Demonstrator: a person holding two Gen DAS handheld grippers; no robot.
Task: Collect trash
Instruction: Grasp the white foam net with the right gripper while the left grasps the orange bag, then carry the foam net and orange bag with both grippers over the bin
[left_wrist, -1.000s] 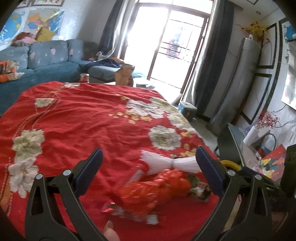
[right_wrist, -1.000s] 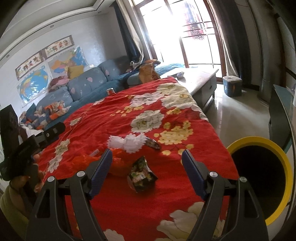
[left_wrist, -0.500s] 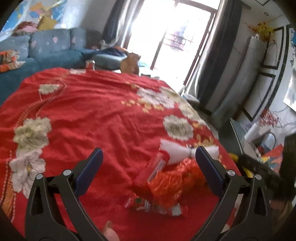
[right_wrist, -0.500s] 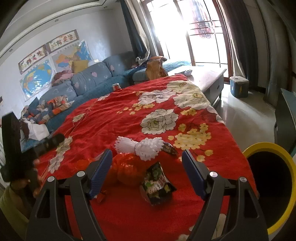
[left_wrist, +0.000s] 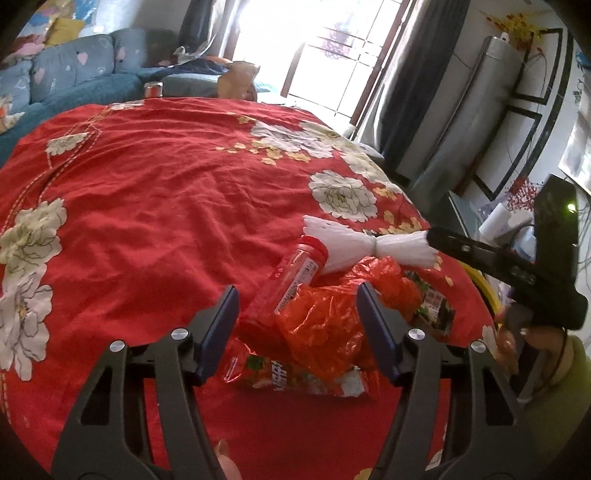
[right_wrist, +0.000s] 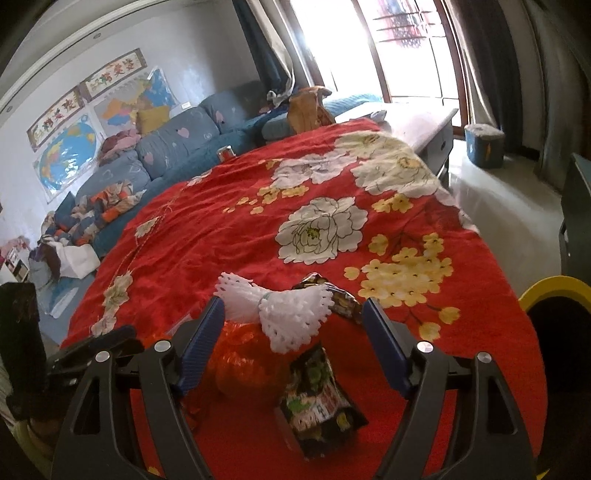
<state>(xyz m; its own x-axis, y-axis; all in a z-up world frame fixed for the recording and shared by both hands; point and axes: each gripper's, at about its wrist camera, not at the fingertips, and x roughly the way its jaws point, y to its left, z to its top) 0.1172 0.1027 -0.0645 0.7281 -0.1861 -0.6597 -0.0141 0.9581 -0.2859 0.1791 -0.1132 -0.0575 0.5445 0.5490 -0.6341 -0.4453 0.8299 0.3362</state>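
A heap of trash lies on the red flowered cloth (left_wrist: 166, 184): a clear bottle with a red cap (left_wrist: 291, 280), a crumpled orange plastic bag (left_wrist: 325, 317), a red snack wrapper (left_wrist: 295, 373), a white foam net (right_wrist: 284, 310) and a dark snack bag (right_wrist: 317, 398). My left gripper (left_wrist: 297, 314) is low over the heap. Its jaws are closing, with the bottle and orange bag between them and no firm pinch visible. My right gripper (right_wrist: 295, 332) comes from the other side. Its jaws are closing a little around the foam net and the orange bag (right_wrist: 243, 362), without touching either.
A yellow-rimmed bin (right_wrist: 554, 291) stands just past the table's right edge. Behind the foam net lies another dark wrapper (right_wrist: 340, 295). A can (right_wrist: 226, 152) and a brown paper bag (right_wrist: 306, 110) sit at the far edge. Beyond is a blue sofa (right_wrist: 177, 147).
The left gripper sank toward the heap and its jaws narrowed around the bottle and orange bag. The right gripper moved in toward the heap, so the foam net now sits between its fingers.
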